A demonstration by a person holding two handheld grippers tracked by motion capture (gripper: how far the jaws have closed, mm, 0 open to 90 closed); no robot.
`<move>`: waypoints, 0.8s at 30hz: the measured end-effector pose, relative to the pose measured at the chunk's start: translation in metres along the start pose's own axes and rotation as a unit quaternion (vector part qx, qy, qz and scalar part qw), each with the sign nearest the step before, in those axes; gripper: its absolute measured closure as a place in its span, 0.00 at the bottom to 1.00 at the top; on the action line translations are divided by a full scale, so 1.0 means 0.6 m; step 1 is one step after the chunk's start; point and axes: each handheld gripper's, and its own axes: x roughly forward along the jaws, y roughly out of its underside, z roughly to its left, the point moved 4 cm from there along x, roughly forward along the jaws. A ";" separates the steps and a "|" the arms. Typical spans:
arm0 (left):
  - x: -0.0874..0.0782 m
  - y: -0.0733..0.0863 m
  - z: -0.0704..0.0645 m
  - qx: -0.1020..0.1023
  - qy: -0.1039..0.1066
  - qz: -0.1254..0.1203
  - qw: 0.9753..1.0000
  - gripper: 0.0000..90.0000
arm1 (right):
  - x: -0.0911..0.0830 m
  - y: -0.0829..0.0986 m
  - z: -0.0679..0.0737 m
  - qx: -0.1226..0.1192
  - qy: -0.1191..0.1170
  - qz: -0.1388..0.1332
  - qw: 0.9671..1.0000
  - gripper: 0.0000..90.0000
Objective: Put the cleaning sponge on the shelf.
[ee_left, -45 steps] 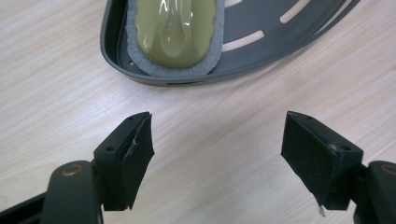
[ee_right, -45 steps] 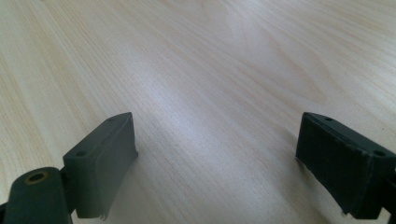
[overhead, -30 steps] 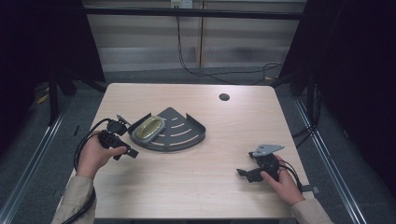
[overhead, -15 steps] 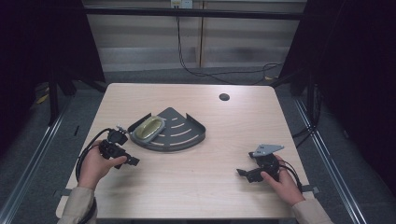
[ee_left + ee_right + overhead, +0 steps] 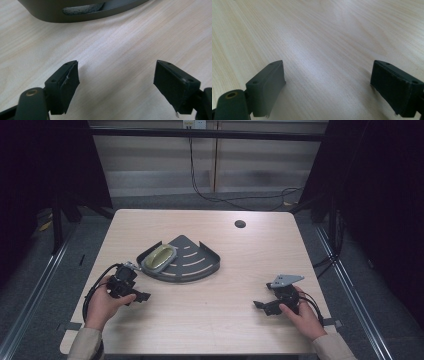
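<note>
A dark grey quarter-round tray lies left of the table's middle. An oval olive-yellow dish with a grey rim rests on its left corner. My left gripper is held low over the table just near-left of the tray, apart from it, open and with nothing between its jaws. In the left gripper view the gripper has bare wood between its jaws and the tray's wall ahead. My right gripper rests near the front right, open and empty. In the right gripper view it faces bare tabletop.
A small round dark hole sits in the table near its far edge. Cables trail from both grippers toward the front edge. The light wooden table is flanked by dark floor and metal rails on both sides.
My left gripper has drawn back from the tray's left corner toward the front of the table. The right gripper has not moved.
</note>
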 end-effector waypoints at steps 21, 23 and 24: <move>0.020 0.025 -0.009 0.029 -0.016 -0.036 0.999 0.16 | 0.000 0.000 0.000 0.000 0.000 0.000 1.000 0.13; 0.020 0.027 -0.010 0.026 -0.016 -0.045 0.999 0.16 | 0.000 0.000 0.000 0.000 0.000 0.000 1.000 0.13; 0.019 0.028 -0.008 0.030 -0.014 -0.044 0.998 0.16 | 0.000 0.000 0.000 0.000 0.000 0.000 1.000 0.13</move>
